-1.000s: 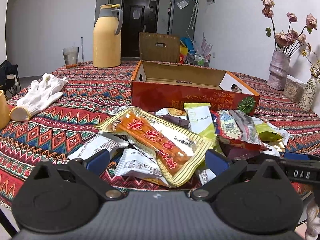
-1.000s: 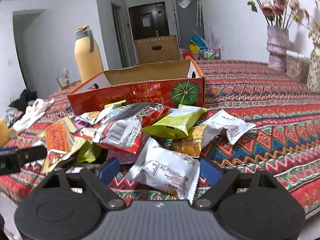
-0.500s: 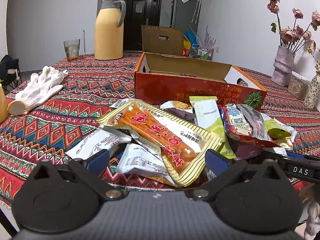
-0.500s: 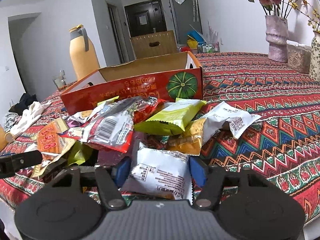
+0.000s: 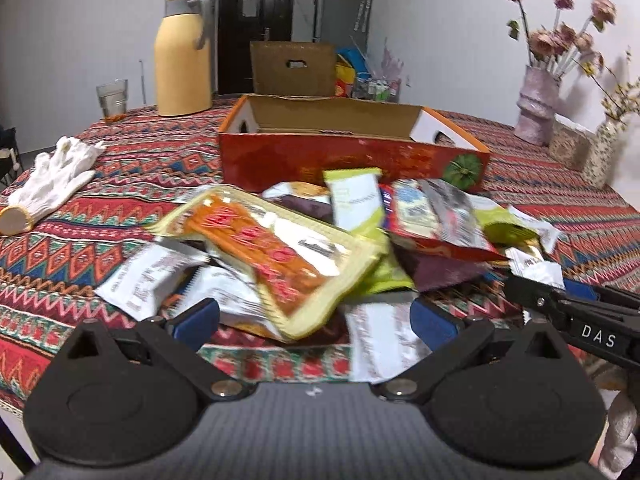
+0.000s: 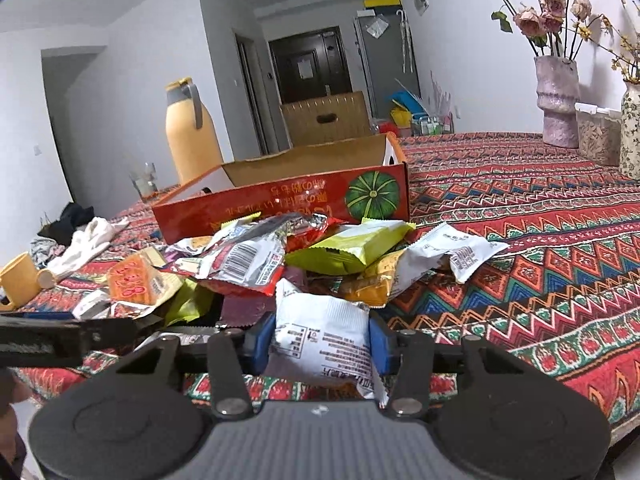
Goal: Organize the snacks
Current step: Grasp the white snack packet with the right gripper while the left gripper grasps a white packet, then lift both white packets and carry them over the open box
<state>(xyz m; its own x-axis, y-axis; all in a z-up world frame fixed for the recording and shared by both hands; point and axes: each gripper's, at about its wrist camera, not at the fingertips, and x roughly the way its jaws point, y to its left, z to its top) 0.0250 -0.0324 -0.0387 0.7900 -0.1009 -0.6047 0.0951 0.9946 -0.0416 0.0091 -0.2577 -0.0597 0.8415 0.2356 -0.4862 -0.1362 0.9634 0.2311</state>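
The right claw (image 6: 322, 342) is closing, its blue pads pressing both sides of a white snack packet (image 6: 322, 340) at the table's (image 6: 560, 248) near edge; the packet's near end is cut off behind the claw body. The left claw (image 5: 316, 318) stands wide, its blurred pads holding nothing, over the near edge of the snack pile (image 5: 320, 236). Beyond the pile sits an open red box (image 6: 288, 196).

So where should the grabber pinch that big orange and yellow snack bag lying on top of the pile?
Probably the near end of the orange and yellow snack bag. It lies flat and long, that end lifted off the pile and pointing between the left gripper, whose jaws are open. Come in low from the front and pinch the flat sealed edge.
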